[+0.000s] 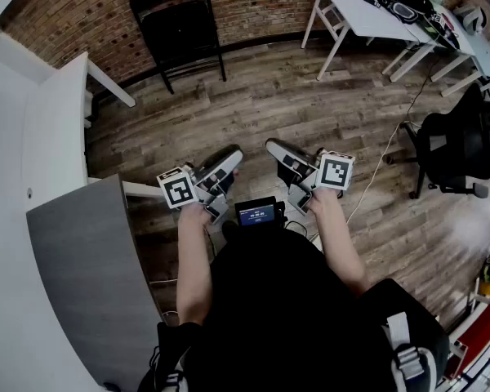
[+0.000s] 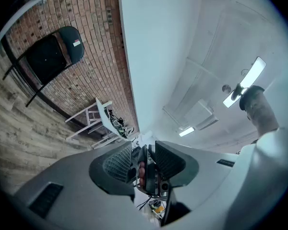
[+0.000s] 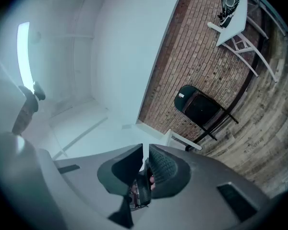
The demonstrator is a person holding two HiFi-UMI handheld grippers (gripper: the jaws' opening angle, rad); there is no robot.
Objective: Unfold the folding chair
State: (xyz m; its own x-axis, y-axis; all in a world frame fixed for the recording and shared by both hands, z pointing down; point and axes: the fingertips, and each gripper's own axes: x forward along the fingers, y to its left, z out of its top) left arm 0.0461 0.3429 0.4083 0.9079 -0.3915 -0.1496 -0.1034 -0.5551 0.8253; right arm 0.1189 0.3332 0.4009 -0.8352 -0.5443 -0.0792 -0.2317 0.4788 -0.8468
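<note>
The black folding chair (image 1: 180, 23) leans folded against the brick wall at the far side of the room. It also shows in the left gripper view as the chair (image 2: 53, 56) and in the right gripper view as the chair (image 3: 201, 107). Both grippers hang in the air in front of the person's chest, far from the chair. My left gripper (image 1: 230, 157) (image 2: 144, 150) is open with a clear gap, and nothing is held. My right gripper (image 1: 273, 147) (image 3: 144, 152) is open by only a narrow slit and is empty. Their tips angle toward each other.
A white table (image 1: 367, 11) with dark gear on it stands at the back right. A black office chair (image 1: 461, 149) is at the right, with a white cable (image 1: 384, 158) on the wood floor beside it. White desks (image 1: 57, 129) and a grey panel (image 1: 86, 276) line the left.
</note>
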